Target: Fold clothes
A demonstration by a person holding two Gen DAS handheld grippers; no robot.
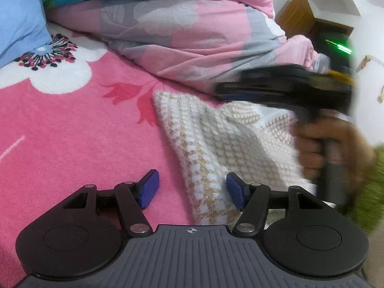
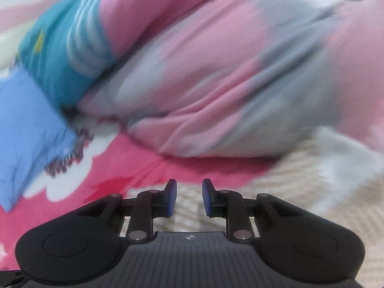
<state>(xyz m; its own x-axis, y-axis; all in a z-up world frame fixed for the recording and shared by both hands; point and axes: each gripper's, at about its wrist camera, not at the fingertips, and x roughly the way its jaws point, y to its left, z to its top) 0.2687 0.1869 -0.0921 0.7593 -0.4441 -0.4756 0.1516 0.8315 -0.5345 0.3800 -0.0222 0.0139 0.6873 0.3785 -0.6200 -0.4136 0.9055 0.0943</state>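
While the white-and-beige knit garment lies on the pink floral bed sheet, the left gripper jaws stand released straddling its edge; the right gripper jaws stand parted, empty, above it.

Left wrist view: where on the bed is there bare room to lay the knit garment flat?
The pink floral fleece blanket lies bare left of the white-and-beige knit garment, below the blue pillow. It is crowded along the back, where the pink-and-grey quilt is heaped, and on the right by the hand.
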